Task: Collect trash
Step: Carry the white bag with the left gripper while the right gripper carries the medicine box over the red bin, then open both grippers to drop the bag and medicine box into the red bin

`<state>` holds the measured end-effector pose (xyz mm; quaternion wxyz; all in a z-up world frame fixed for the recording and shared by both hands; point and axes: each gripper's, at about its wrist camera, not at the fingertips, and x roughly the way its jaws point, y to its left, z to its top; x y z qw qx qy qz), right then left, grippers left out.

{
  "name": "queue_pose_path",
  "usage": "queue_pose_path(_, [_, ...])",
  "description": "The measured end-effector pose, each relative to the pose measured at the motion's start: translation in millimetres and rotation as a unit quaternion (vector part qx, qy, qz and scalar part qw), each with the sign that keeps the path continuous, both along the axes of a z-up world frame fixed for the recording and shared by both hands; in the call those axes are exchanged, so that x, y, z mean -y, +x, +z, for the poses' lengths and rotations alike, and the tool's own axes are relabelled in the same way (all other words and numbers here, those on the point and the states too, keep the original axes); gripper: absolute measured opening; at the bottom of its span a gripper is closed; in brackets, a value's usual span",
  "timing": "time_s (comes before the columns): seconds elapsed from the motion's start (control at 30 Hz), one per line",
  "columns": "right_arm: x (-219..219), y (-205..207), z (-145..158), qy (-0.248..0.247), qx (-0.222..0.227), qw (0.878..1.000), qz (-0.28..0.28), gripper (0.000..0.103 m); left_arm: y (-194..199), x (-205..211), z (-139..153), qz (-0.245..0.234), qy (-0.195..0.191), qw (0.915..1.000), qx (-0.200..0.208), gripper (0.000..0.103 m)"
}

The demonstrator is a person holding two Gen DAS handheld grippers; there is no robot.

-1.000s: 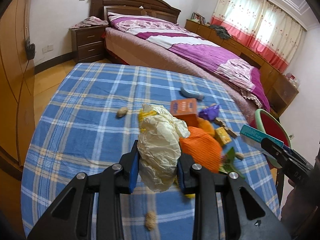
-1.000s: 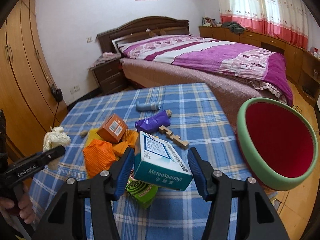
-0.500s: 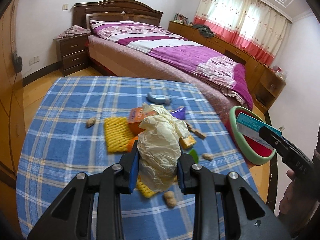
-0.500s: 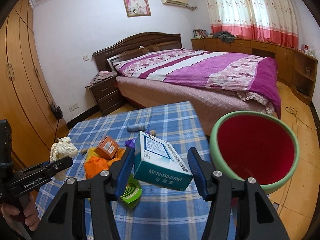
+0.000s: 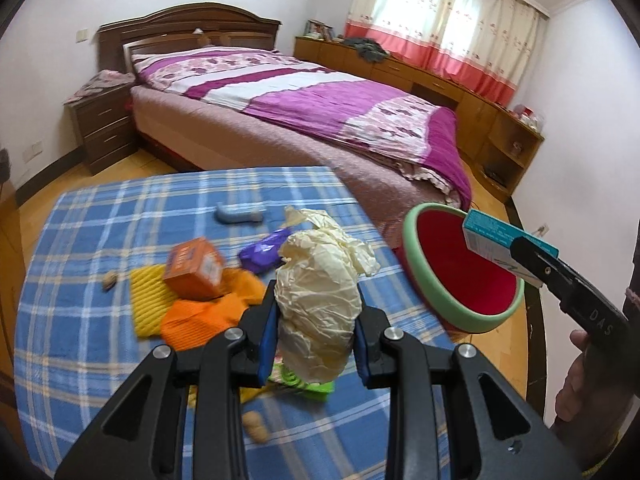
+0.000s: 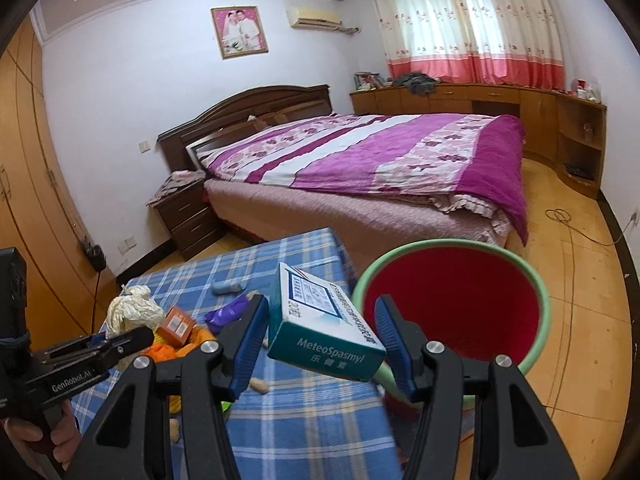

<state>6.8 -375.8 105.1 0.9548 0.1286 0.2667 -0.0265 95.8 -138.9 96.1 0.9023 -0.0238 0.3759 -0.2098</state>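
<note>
Currently 2 items in transit, both clear of the table (image 5: 92, 216).

Item 1: paper wad (image 5: 320, 300), cream, crumpled. Left gripper (image 5: 316, 340) clamped on its lower half, blue pads (image 5: 267, 340) pressed into both sides; the upper part bulges free above the jaws. Likely very light, soft and springy; it should compress without damage, though a loose tail could snag. Best taken low across the bulk, as here.

Item 2: box (image 6: 324, 330), teal and white carton. Right gripper (image 6: 322, 346) closed on it across its long sides, box tilted, held at the near rim of the bin (image 6: 542, 292). Likely light and stiff, with walls that would dent under hard squeezing; smooth card may slip.

Bin: red inside, green rim, standing on the floor just beside the table's right edge.

Remaining on table: orange carton (image 5: 194, 268), purple wrapper (image 5: 264, 252), yellow and orange mesh (image 5: 192, 312), grey tube (image 5: 240, 214), green packet (image 5: 304, 384), peanuts (image 5: 256, 426).
</note>
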Motion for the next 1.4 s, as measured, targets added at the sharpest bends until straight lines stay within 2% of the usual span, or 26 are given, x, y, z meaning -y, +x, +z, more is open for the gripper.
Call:
queue_pose_path(0.4, [58.9, -0.9, -9.4, 0.012, -0.001, 0.999, -0.048, 0.058, 15.6, 77.7, -3.4, -0.056, 0.027, 0.9981, 0.001, 0.032])
queue_pose_path(0.93, [134.2, 0.5, -58.4, 0.057, -0.043, 0.991, -0.109, 0.058, 35.2, 185.9, -45.7, -0.139, 0.054, 0.9886, -0.023, 0.032])
queue_pose_path(1.23, [155.1, 3.9, -80.0, 0.069, -0.063, 0.987, -0.129, 0.060, 42.3, 207.5, -63.9, -0.163, 0.058, 0.9843, -0.032, 0.032])
queue_pose_path(1.4, [160.3, 3.5, -82.5, 0.079, -0.060, 0.986, -0.135, 0.060, 44.2, 212.9, -67.2, -0.178, 0.059, 0.9816, -0.038, 0.049])
